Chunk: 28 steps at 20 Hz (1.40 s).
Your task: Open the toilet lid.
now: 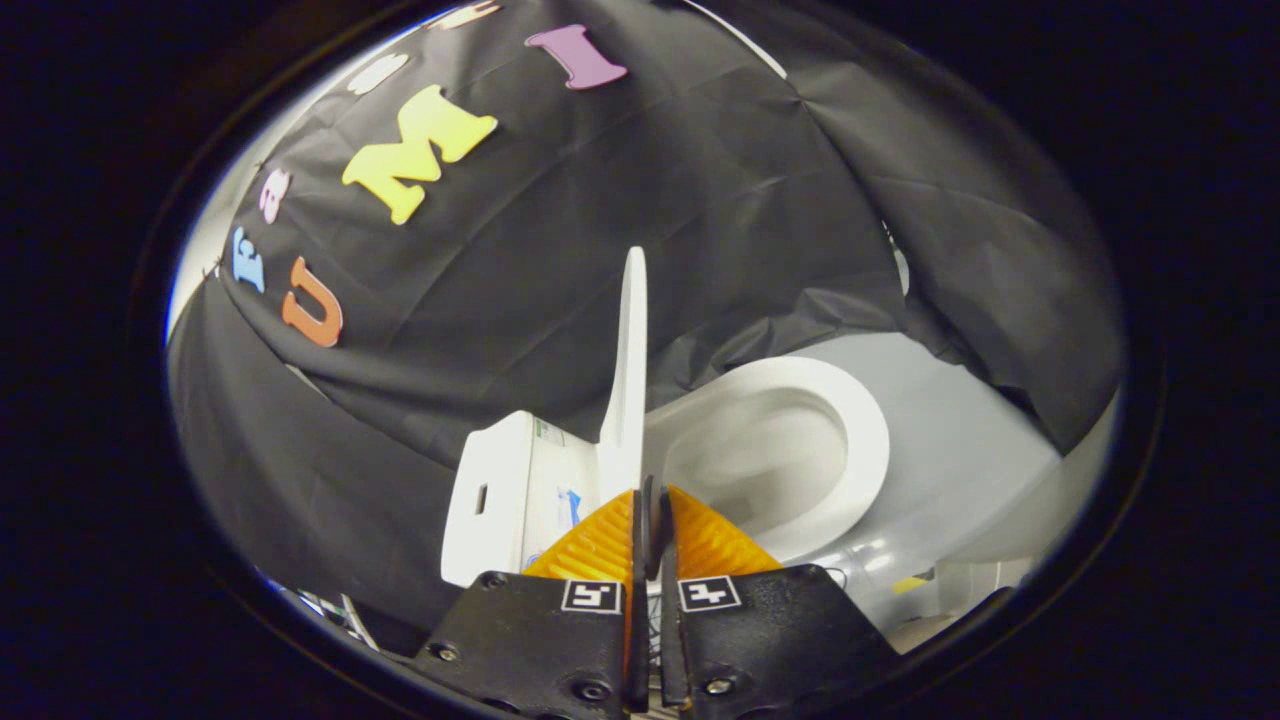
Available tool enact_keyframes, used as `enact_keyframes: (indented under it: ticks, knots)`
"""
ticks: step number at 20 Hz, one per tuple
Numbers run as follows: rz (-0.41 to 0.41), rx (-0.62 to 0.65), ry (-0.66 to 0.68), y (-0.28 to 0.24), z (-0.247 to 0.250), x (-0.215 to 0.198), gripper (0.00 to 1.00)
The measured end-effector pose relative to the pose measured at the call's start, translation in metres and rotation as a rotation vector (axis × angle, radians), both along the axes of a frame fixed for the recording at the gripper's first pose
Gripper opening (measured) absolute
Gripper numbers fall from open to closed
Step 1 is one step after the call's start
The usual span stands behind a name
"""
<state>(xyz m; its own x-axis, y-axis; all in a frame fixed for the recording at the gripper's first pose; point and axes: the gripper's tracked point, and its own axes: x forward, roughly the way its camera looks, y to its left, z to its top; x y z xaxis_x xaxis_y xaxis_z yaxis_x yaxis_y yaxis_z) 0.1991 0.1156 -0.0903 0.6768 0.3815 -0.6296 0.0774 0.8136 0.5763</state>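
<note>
The white toilet lid stands raised and is seen edge-on, rising straight ahead of my fingertips. To its right the white seat ring and the open bowl are uncovered. On the lid's other side is the white tank. My gripper is shut, its fingers pressed together with nothing between them. The tips sit right at the lid's near end; I cannot tell whether they touch it.
Black cloth walls hang close behind and around the toilet. A grey floor shows beyond the bowl. The toilet's glossy white base lies to the right of the fingers, with a small yellow item beside it.
</note>
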Motion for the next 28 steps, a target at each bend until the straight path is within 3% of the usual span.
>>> enact_keyframes:
  ticks: [13,21,28]
  knots:
    - [0.013,-0.163,-0.030,0.046,0.034,-0.002,0.08]
    - [0.046,-0.319,-0.053,0.079,0.055,-0.005,0.08]
    - [0.093,-0.376,-0.078,0.119,0.080,-0.012,0.08]
